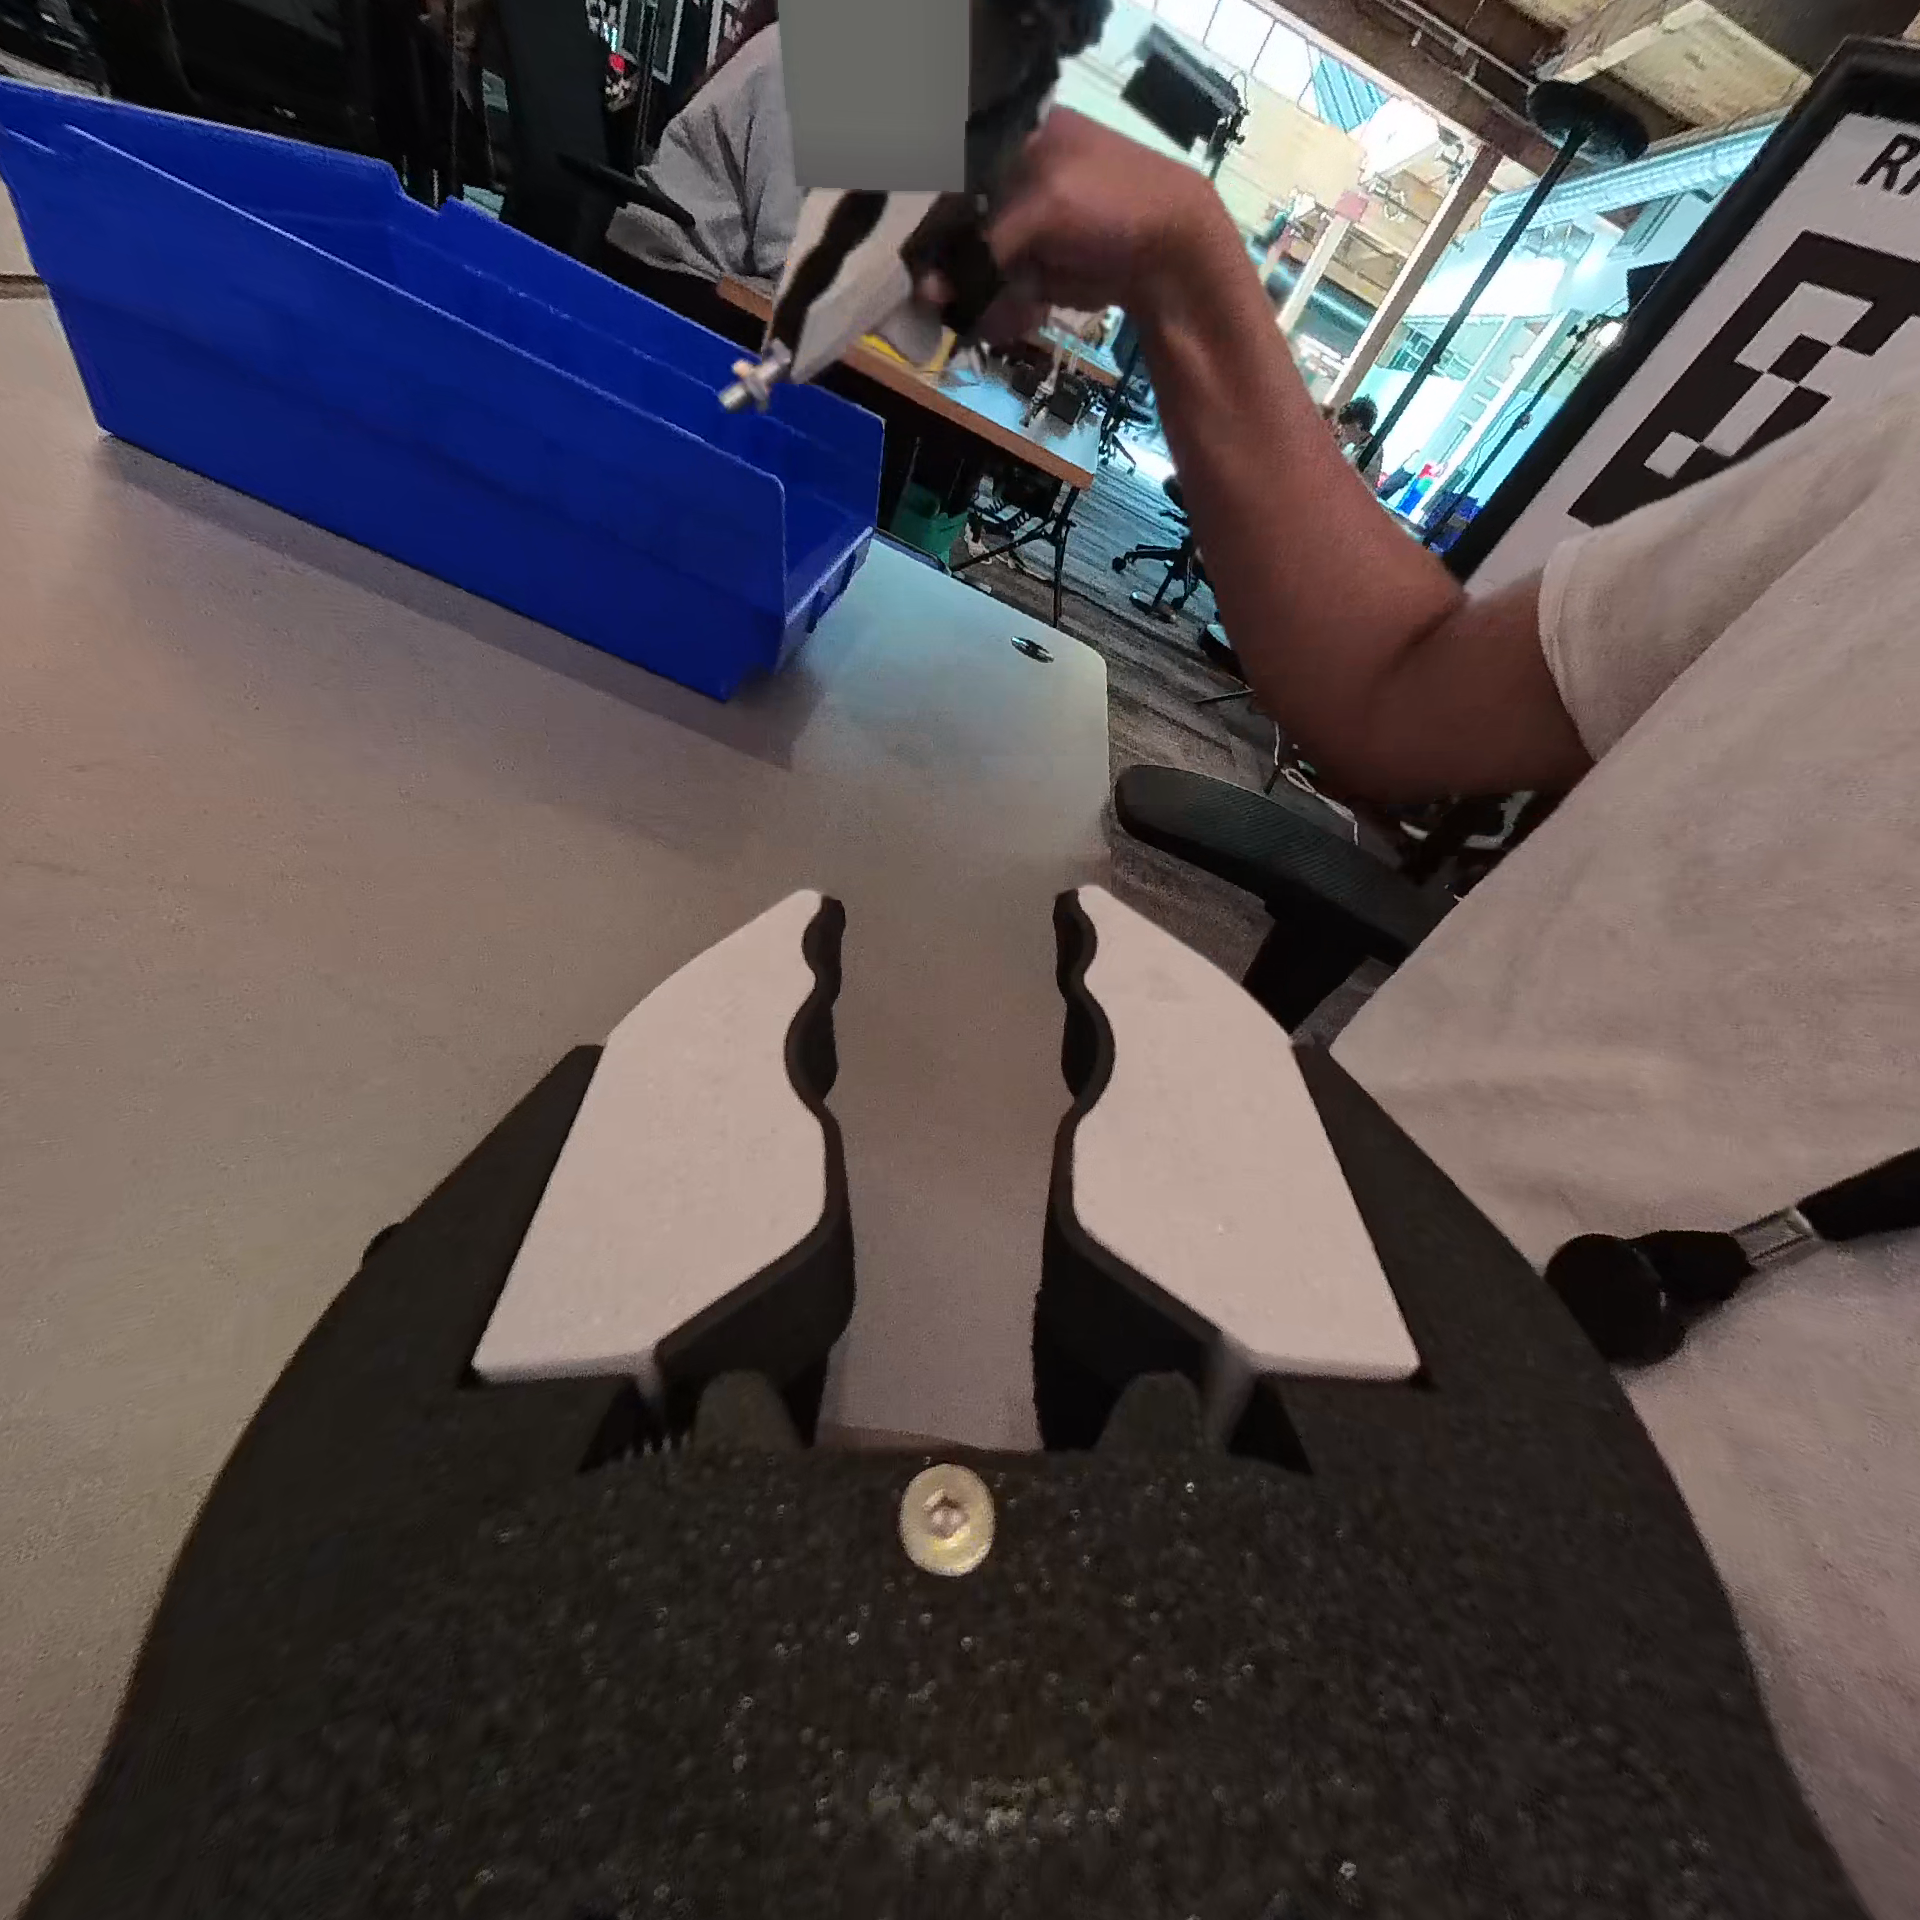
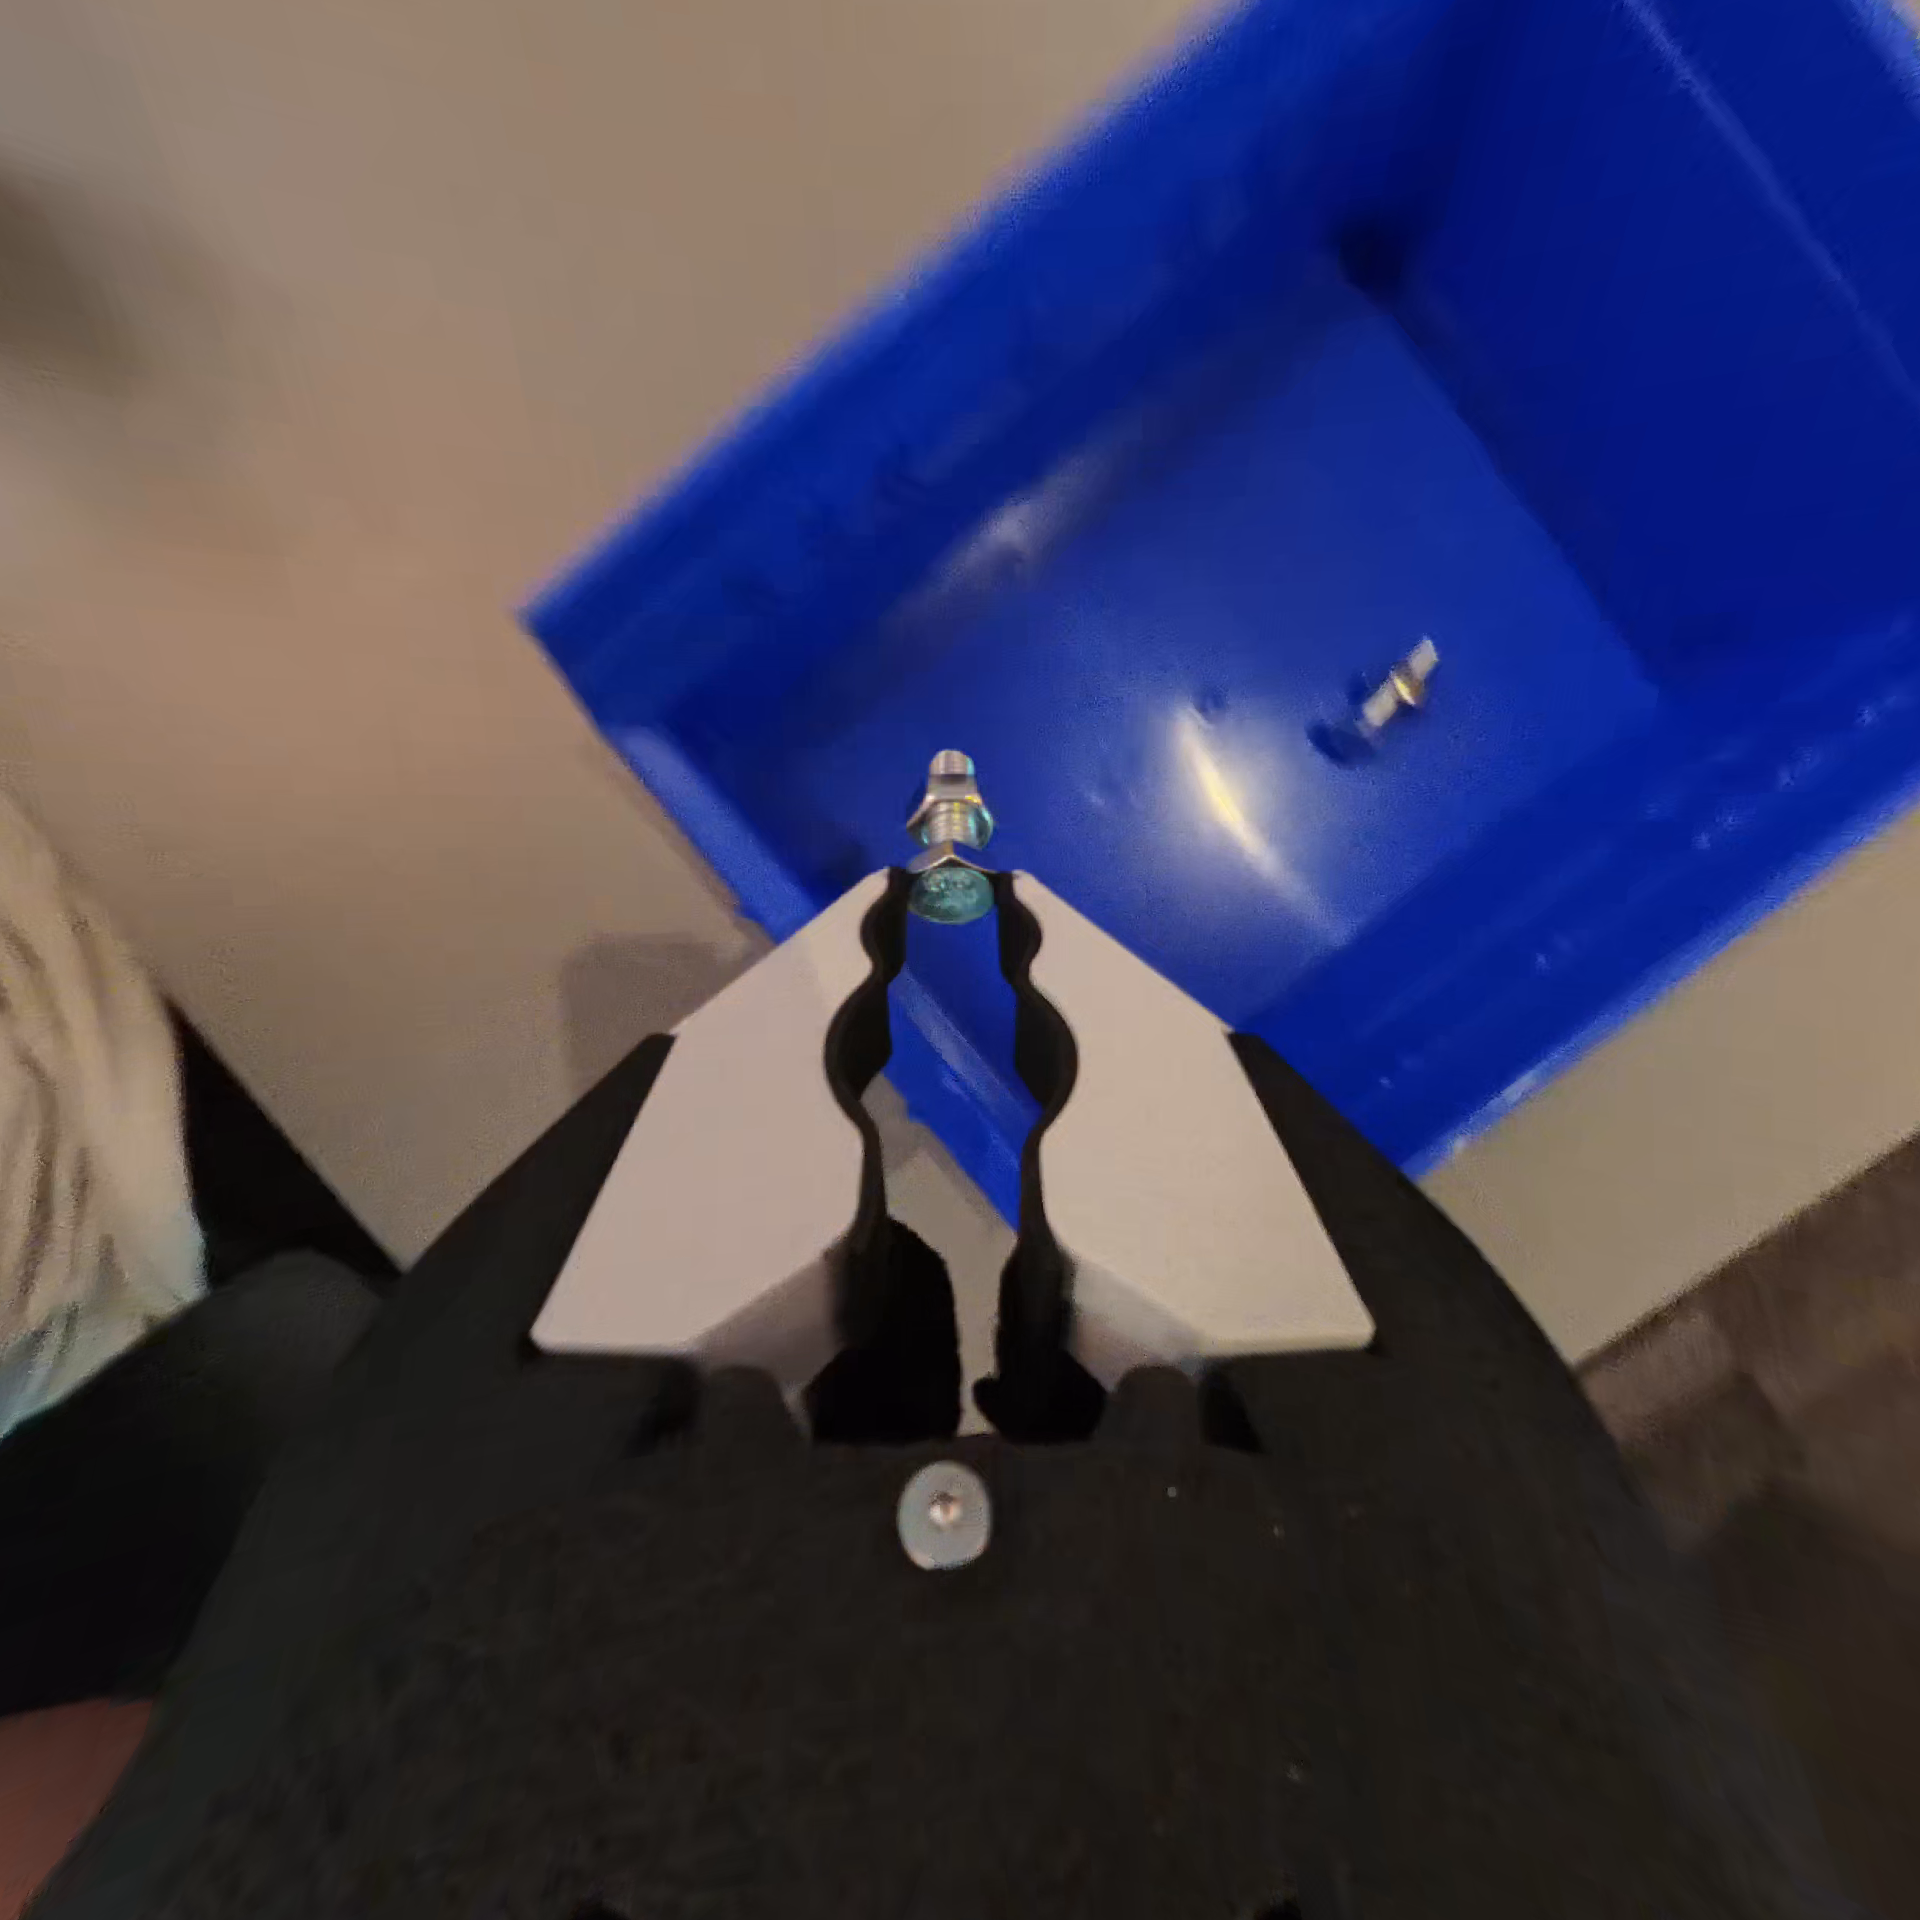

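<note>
My right gripper (image 2: 945,883) is shut on the head of a silver bolt (image 2: 948,831) that has a nut threaded on its shaft. It holds the bolt over the near end of a blue plastic bin (image 2: 1195,582). In the left wrist view the same gripper (image 1: 774,364) shows high up with the bolt (image 1: 746,390) at its tips above the bin (image 1: 416,416). A second small metal part (image 2: 1397,691) lies on the bin's floor. My left gripper (image 1: 948,914) is open and empty, low over the grey table (image 1: 312,883).
The table's rounded corner (image 1: 1081,727) is just ahead of my left gripper, with a black chair (image 1: 1278,852) beyond it. A person's arm (image 1: 1299,540) and white shirt (image 1: 1662,935) fill the right of the left wrist view. A black-and-white marker board (image 1: 1787,343) stands behind. Spacing between my two grippers at the tips: around 35 cm.
</note>
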`<state>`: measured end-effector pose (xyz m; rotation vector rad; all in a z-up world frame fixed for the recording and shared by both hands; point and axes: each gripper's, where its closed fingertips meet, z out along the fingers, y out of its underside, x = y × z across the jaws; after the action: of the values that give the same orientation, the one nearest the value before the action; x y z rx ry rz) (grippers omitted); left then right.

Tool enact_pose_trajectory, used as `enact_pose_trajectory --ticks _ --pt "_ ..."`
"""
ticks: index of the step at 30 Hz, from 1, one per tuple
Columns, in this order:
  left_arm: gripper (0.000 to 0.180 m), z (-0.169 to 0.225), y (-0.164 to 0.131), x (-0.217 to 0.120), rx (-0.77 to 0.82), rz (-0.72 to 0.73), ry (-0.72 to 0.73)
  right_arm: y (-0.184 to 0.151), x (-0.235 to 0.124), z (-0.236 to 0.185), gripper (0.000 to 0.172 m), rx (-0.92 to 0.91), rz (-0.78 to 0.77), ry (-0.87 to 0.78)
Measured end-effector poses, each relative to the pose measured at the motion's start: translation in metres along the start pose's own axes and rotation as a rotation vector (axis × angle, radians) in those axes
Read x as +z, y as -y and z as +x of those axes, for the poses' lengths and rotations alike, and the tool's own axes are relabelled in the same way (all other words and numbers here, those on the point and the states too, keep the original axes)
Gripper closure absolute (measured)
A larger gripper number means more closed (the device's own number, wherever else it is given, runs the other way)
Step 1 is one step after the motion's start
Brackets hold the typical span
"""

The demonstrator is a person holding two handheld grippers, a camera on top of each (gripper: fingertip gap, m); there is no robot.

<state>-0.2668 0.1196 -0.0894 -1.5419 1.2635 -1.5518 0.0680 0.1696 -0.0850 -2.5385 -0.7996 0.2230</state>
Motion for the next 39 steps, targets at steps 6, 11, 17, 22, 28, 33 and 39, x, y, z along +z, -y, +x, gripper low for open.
enact_pose_trajectory --ticks 6,11,17,22,28,33,39 --pt "0.141 0.0 -0.012 0.006 -0.013 -0.067 -0.017 -0.012 0.058 -0.003 0.154 0.013 -0.128 0.233" --pt "0.141 -0.002 -0.015 0.008 -0.007 -0.084 -0.003 -0.015 0.095 -0.01 0.154 -0.085 -0.256 0.308" --pt "0.141 -0.006 -0.015 0.005 -0.009 -0.079 0.017 -0.05 0.101 0.016 0.153 -0.107 -0.572 0.183" --pt "0.138 -0.006 -0.013 0.004 0.031 -0.065 0.041 -0.044 0.097 0.023 0.131 -0.1 -0.507 0.08" --pt "0.127 -0.026 -0.016 -0.002 0.165 -0.092 0.216 0.019 0.036 -0.03 0.127 -0.09 0.026 -0.107" --pt "0.119 -0.007 -0.014 0.006 0.193 -0.078 0.113 0.076 0.019 -0.241 0.131 -0.099 0.566 0.528" --pt "0.13 -0.006 0.009 -0.019 0.164 -0.082 0.136 0.088 0.052 -0.314 0.131 0.123 0.701 0.954"
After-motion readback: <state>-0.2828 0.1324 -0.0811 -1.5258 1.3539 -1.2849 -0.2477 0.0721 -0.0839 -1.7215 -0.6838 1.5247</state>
